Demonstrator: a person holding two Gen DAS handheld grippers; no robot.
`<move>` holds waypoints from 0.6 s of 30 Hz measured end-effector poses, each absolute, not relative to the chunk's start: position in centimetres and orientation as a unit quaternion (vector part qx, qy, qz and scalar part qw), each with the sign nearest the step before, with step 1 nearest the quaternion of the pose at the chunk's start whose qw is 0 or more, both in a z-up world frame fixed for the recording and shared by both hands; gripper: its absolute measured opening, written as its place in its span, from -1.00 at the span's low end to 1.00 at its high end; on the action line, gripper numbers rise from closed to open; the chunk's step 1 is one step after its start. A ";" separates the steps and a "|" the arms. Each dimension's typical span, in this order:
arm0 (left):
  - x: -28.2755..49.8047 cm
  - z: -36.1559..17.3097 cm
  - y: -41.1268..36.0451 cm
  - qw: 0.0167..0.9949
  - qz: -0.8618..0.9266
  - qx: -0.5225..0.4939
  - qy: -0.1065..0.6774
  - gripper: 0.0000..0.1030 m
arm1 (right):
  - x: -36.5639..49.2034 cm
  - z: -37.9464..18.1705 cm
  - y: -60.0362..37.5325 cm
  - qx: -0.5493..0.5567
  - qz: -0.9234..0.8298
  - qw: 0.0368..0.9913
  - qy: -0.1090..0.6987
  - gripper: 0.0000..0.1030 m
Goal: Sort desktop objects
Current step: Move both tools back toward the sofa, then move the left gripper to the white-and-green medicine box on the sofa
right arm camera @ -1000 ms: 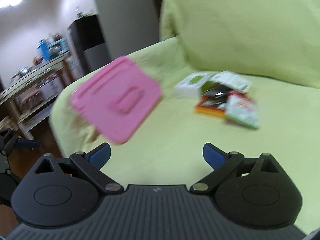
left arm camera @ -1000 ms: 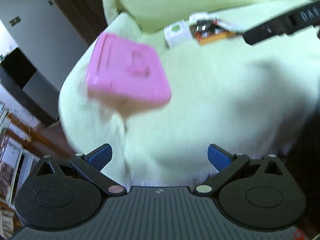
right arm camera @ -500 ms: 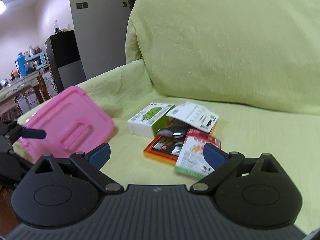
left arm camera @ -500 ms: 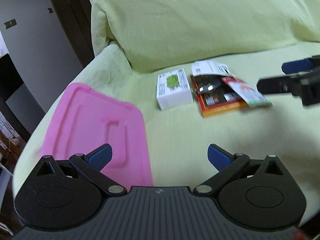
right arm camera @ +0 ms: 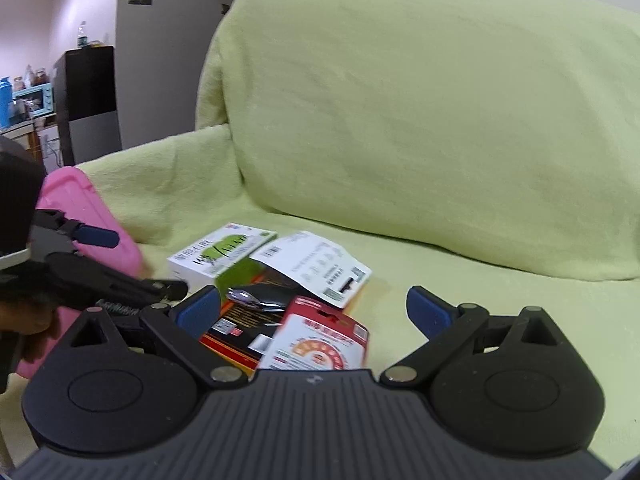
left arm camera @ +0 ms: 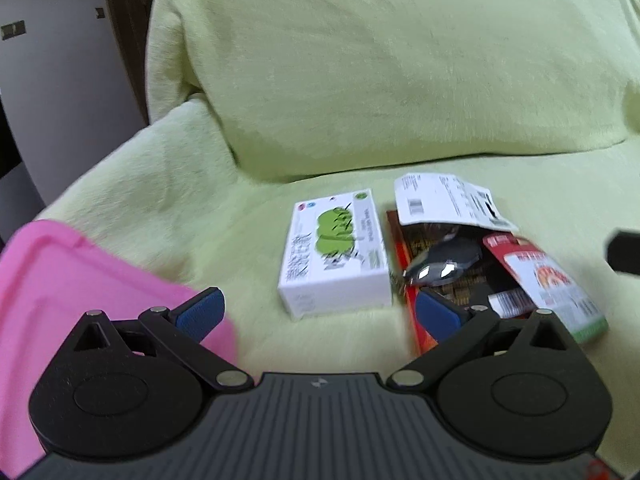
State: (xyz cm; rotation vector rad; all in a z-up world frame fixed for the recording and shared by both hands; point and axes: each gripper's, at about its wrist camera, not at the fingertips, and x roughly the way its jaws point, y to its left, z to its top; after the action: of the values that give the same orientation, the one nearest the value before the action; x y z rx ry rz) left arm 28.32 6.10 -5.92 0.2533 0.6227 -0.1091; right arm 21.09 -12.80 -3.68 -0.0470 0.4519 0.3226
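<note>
A sofa (right arm camera: pixel 400 128) draped in a pale green cover fills the room's near side; behind it stand a grey wall and a dark cabinet (right arm camera: pixel 86 100); a pink lid (left arm camera: pixel 80 280) lies flat on the seat at the left, nothing on it; beside it sit a white box (left arm camera: pixel 336 256), a red packet (right arm camera: pixel 320 344) and a white card (right arm camera: pixel 316 266), overlapping; left gripper (left arm camera: pixel 316 316) and right gripper (right arm camera: pixel 314 312) both gape wide, empty.

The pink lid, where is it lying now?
The pink lid lies on the sofa seat, left of the white and green box, in both views.
</note>
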 end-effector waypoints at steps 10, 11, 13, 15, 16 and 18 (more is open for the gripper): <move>31.9 -7.8 5.8 0.943 -0.067 0.121 0.301 0.85 | 21.6 -4.5 -13.4 -0.011 0.168 0.955 0.243 0.91; 32.1 -8.0 5.9 0.943 -0.067 0.121 0.302 0.75 | 21.6 -4.5 -13.4 -0.010 0.169 0.955 0.243 0.91; 32.6 -8.3 6.1 0.942 -0.068 0.115 0.308 0.64 | 21.6 -4.5 -13.4 -0.010 0.169 0.955 0.244 0.91; 33.0 -8.5 6.4 0.941 -0.071 0.105 0.313 0.64 | 21.7 -4.6 -13.4 -0.008 0.170 0.954 0.247 0.91; 33.2 -8.6 6.6 0.941 -0.072 0.100 0.316 0.64 | 21.7 -4.6 -13.5 -0.007 0.171 0.953 0.249 0.91; 33.5 -8.8 6.7 0.939 -0.073 0.098 0.321 0.64 | 21.7 -4.6 -13.4 -0.007 0.171 0.953 0.250 0.91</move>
State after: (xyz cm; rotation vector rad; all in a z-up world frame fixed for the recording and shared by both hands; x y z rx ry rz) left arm 33.54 6.75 -8.83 0.1999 0.6551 -0.1492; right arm 21.70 -13.44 -4.61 -0.0143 0.5085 0.3480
